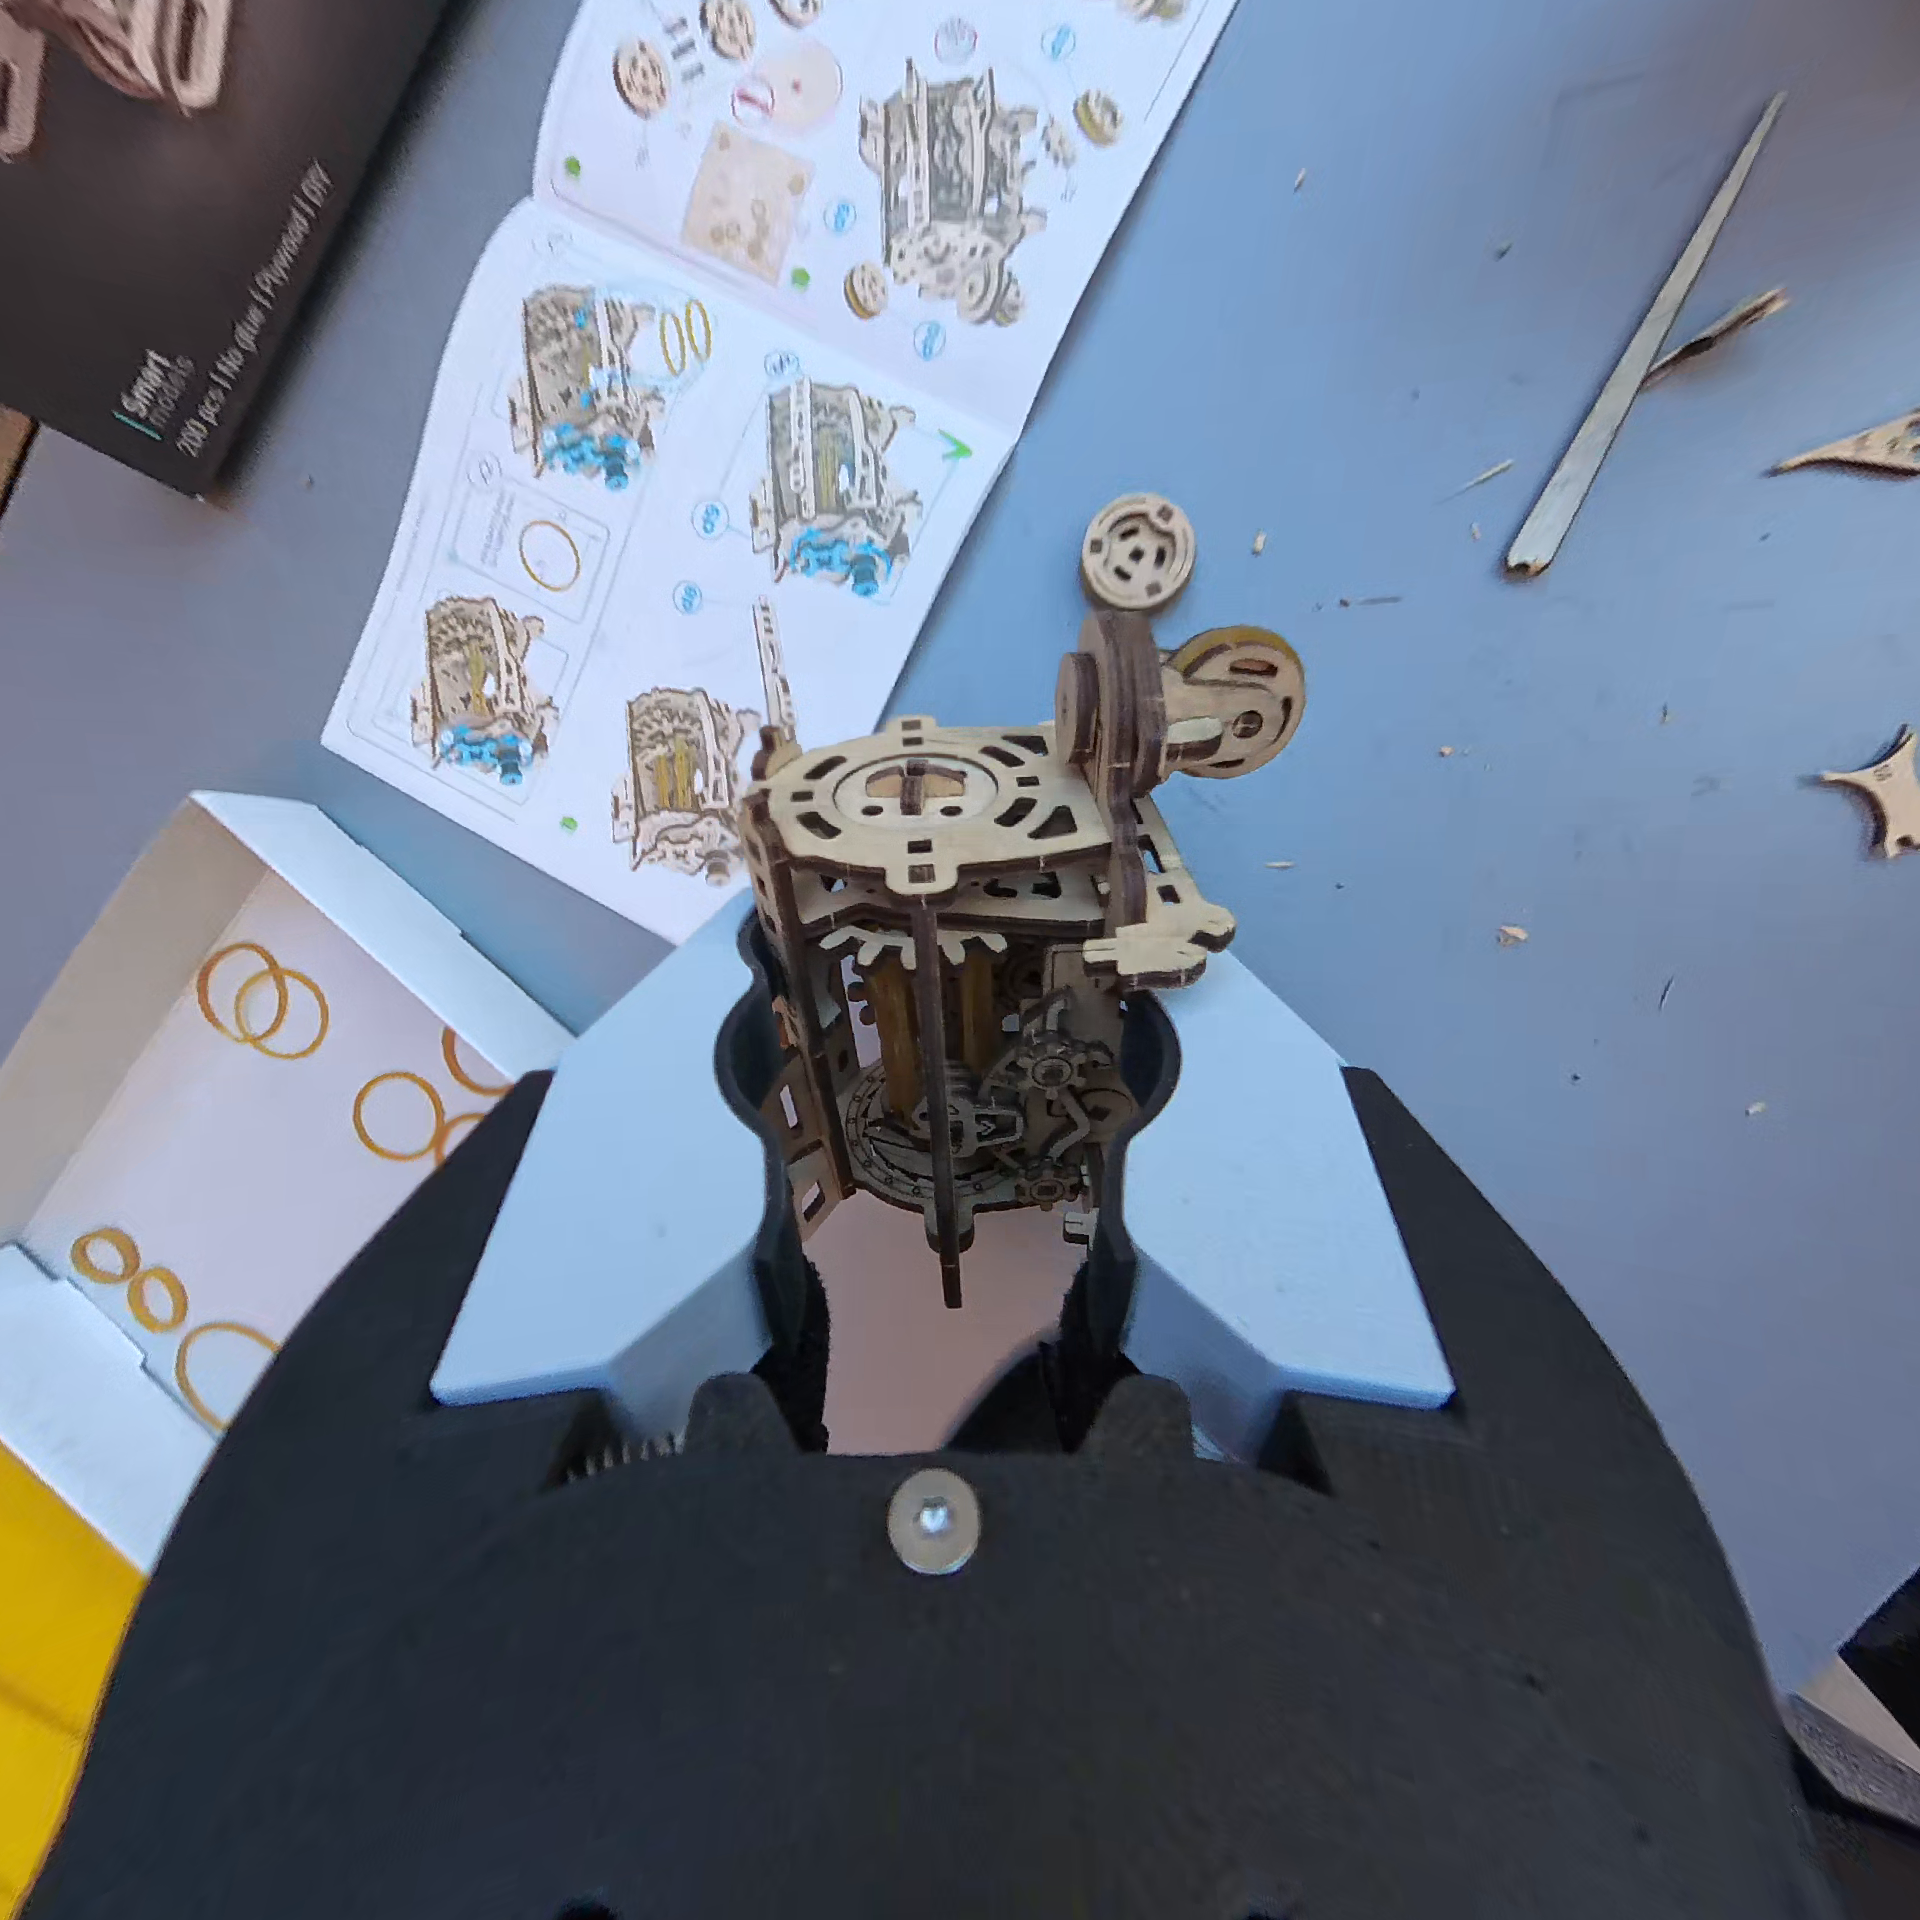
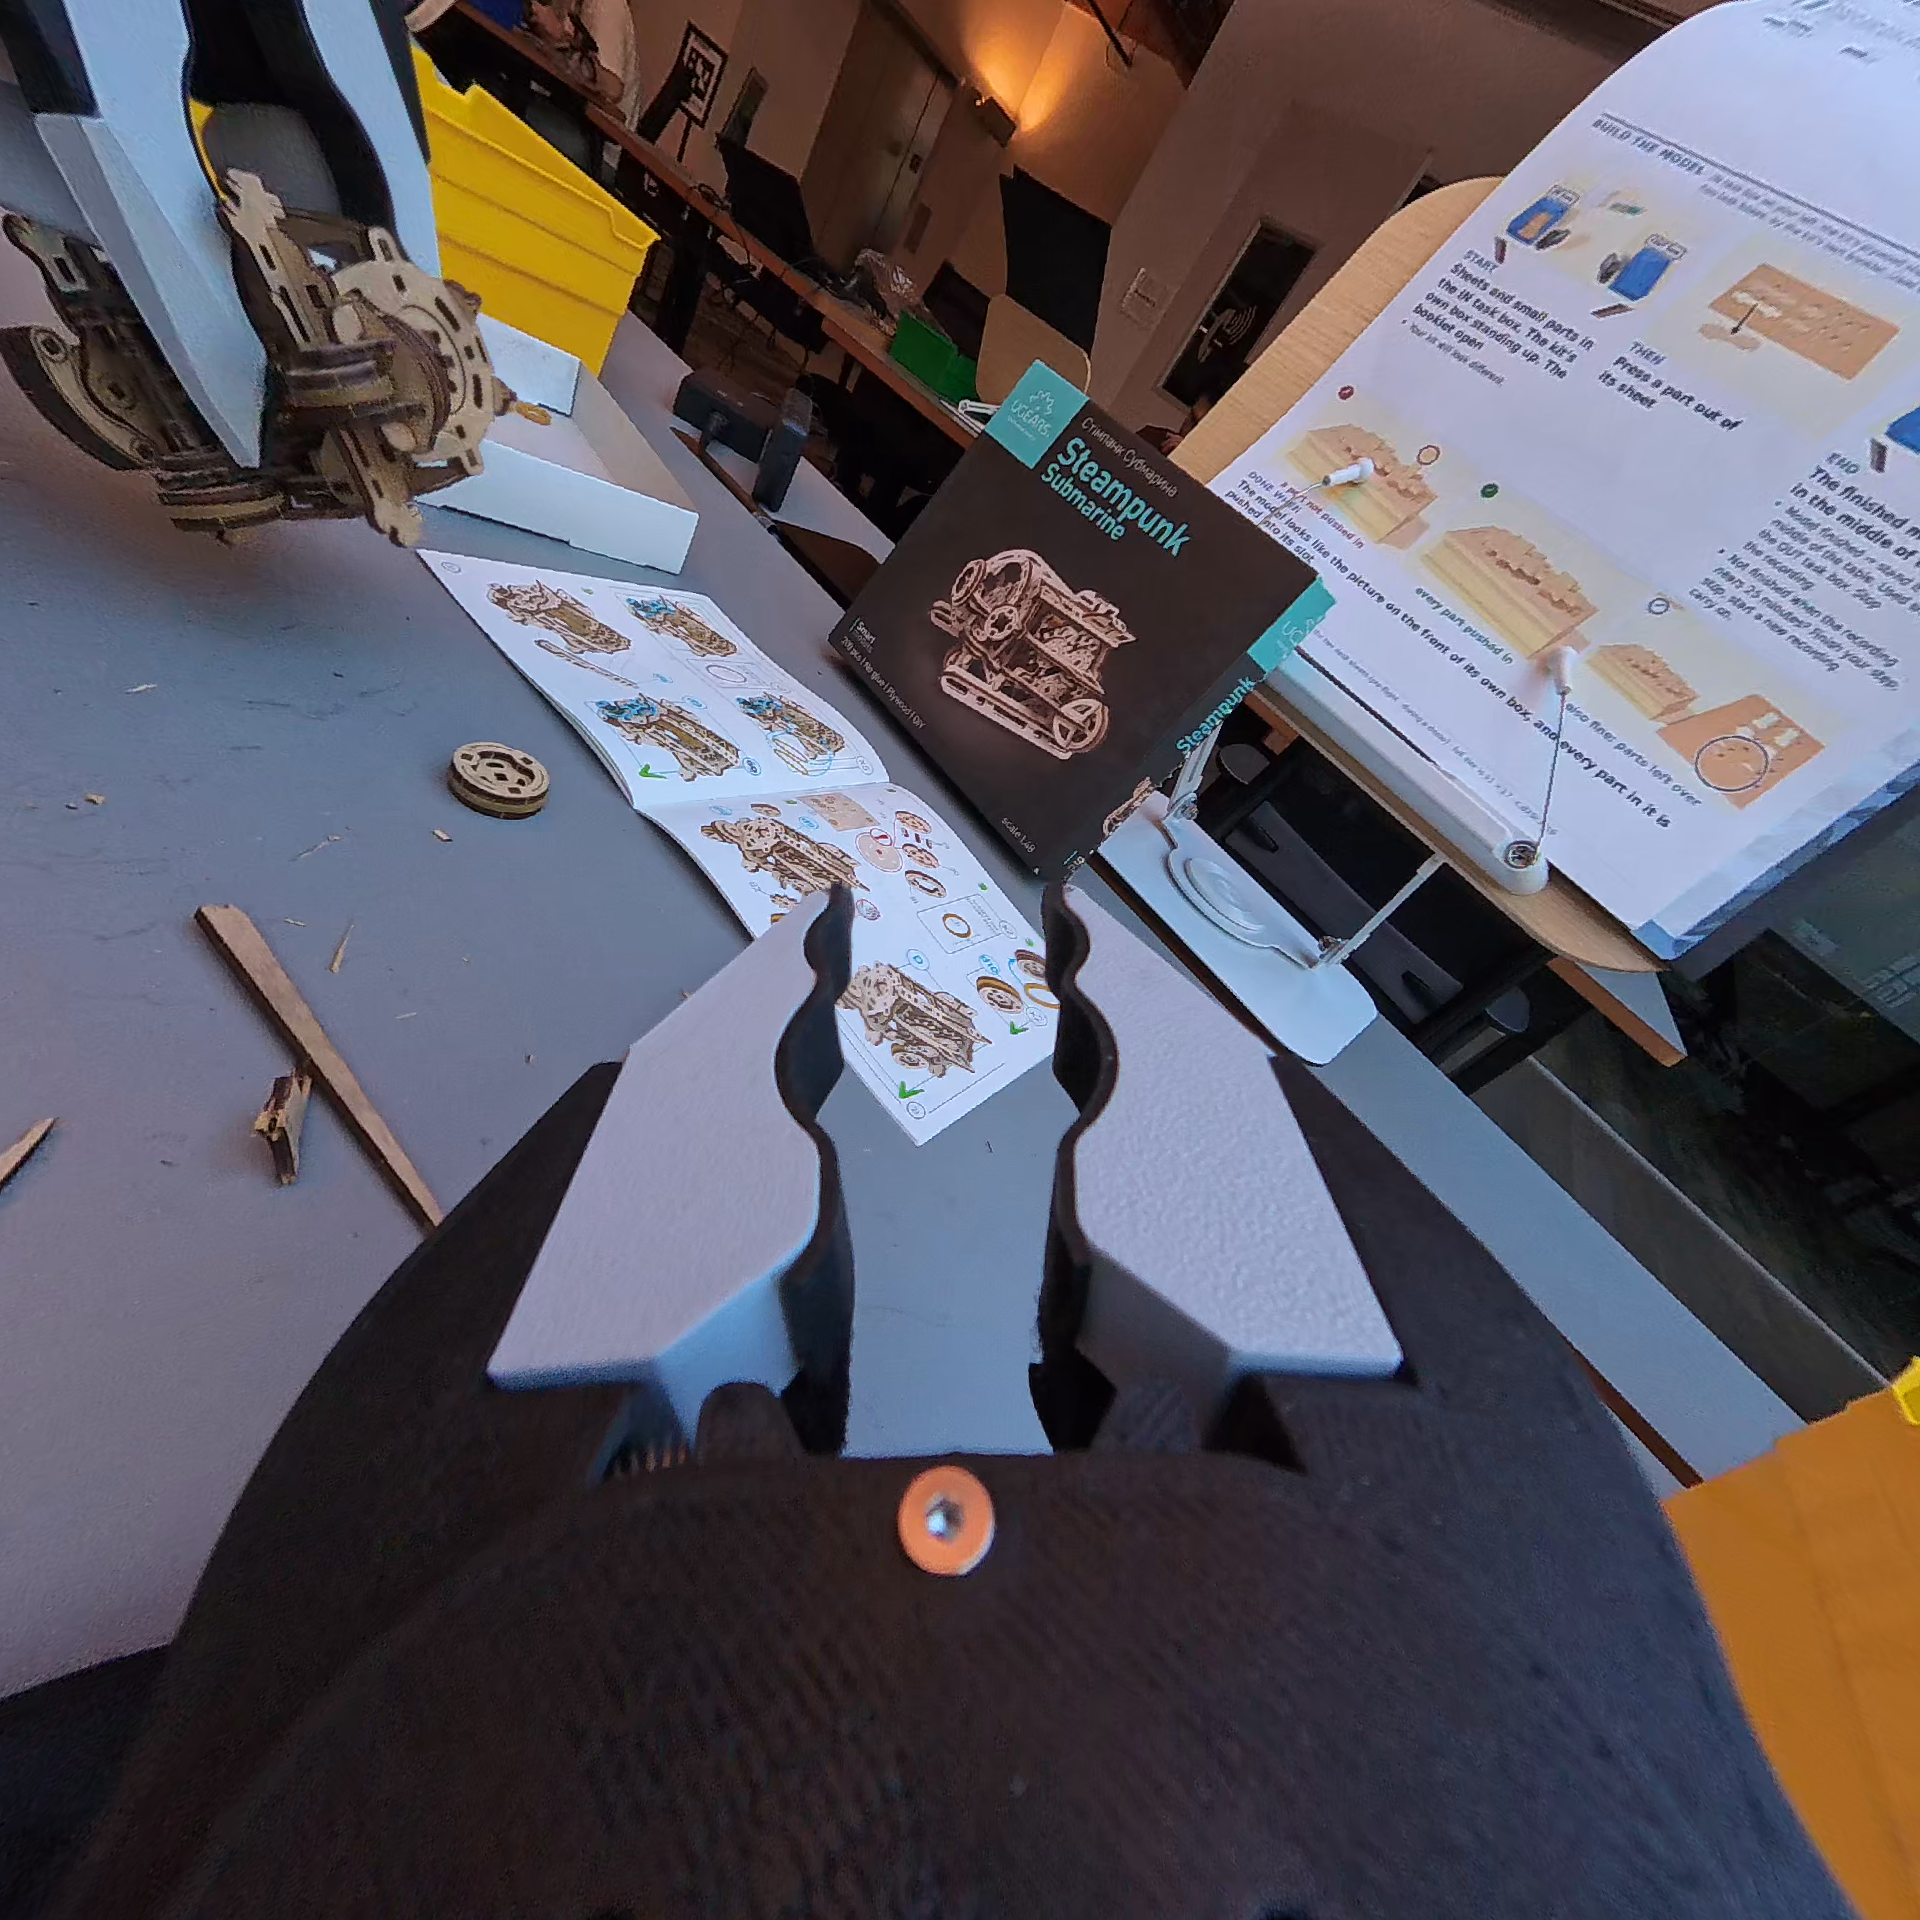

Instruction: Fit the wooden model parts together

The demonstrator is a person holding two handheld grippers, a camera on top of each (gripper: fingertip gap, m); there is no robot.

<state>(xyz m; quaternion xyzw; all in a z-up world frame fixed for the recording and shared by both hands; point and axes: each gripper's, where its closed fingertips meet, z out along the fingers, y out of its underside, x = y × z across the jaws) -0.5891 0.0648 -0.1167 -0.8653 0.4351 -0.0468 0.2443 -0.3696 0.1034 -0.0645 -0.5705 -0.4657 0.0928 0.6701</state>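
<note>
I have the grey worktop spread under both cameras, with the open instruction booklet lying flat across it and the dark kit box standing upright at the far edge beside a white stand carrying a printed sheet. My left gripper points down toward the worktop and has its fingers clamped on the wooden model, which is lifted clear of the surface; the right wrist view shows the same gripper up in its top left corner with the model hanging from it above the table. The model's lower end sits deep between the fingers, so that part is mostly hidden from me. My right gripper is held low and tilted forward over the booklet, its fingers parted with a clear gap and gripping nothing. A white tray of yellow rubber bands is cut off at the left edge. A long thin wooden strip lies to the right, near small offcuts. A loose wooden wheel rests on the worktop just beyond the model, beside the booklet's edge
</note>
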